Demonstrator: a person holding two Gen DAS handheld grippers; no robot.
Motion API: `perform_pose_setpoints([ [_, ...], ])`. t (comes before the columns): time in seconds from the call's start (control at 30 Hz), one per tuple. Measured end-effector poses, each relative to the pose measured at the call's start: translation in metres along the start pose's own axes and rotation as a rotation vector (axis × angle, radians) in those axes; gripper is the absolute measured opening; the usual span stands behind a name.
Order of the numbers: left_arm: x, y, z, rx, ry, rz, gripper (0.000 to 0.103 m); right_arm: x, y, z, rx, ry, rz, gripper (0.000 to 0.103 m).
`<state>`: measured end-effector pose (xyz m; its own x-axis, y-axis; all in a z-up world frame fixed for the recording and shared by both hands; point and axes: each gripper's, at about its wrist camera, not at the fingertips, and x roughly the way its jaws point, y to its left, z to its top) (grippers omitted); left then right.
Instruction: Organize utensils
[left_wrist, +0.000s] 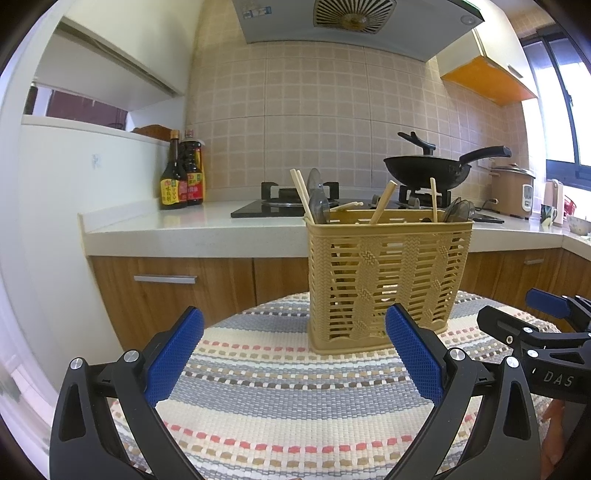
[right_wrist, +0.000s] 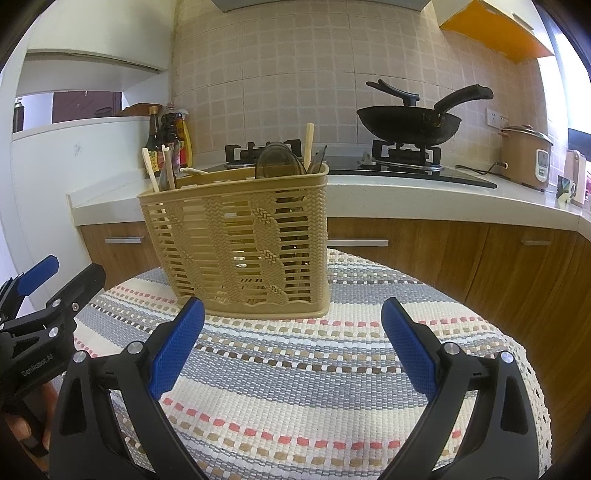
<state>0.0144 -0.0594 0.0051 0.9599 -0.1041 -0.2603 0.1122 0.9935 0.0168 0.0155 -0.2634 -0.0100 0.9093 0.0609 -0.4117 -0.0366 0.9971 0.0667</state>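
The left gripper (left_wrist: 293, 354) is hovering low over the striped woven cloth (left_wrist: 280, 402), its blue-padded fingers (left_wrist: 173, 356) spreading wide apart with nothing between them, and it is pointing level toward the kitchen counter. The right gripper (right_wrist: 291, 352) is doing the same beside it: jaws released, empty, aimed forward along the cloth. Each one is showing in the other's view, the right gripper at about 3 o'clock in the left wrist camera and the left gripper at about 9 o'clock in the right wrist camera (a bit of a hand (right_wrist: 22, 430) is gripping its handle at the lower left edge there).

The tan slatted utensil basket (left_wrist: 388, 280) is standing upright on the cloth, at about 1 o'clock from the left gripper and at about 11 o'clock from the right one, just ahead of the fingertips and not touching them. Wooden chopsticks (left_wrist: 301, 194) are sticking out of its top at several angles, and dark translucent spoons (left_wrist: 317, 206) are leaning inside it near both ends.

Behind the basket a pale countertop (left_wrist: 177, 225) is running across the frame. A black wok (left_wrist: 428, 170) is sitting on a gas stove (left_wrist: 295, 201) at about 1 o'clock, two sauce bottles (left_wrist: 181, 173) are standing at about 10 o'clock, and a rice cooker (left_wrist: 511, 190) is sitting at about 2 o'clock.
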Motion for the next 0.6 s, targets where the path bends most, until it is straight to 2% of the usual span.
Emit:
perform_pose_setpoints([
  [0.6, 0.0037, 0.0020, 0.0017, 0.000, 0.021, 0.012, 0.095, 0.0010, 0.0005, -0.0007, -0.005, 0.002, 0.001, 0.092],
])
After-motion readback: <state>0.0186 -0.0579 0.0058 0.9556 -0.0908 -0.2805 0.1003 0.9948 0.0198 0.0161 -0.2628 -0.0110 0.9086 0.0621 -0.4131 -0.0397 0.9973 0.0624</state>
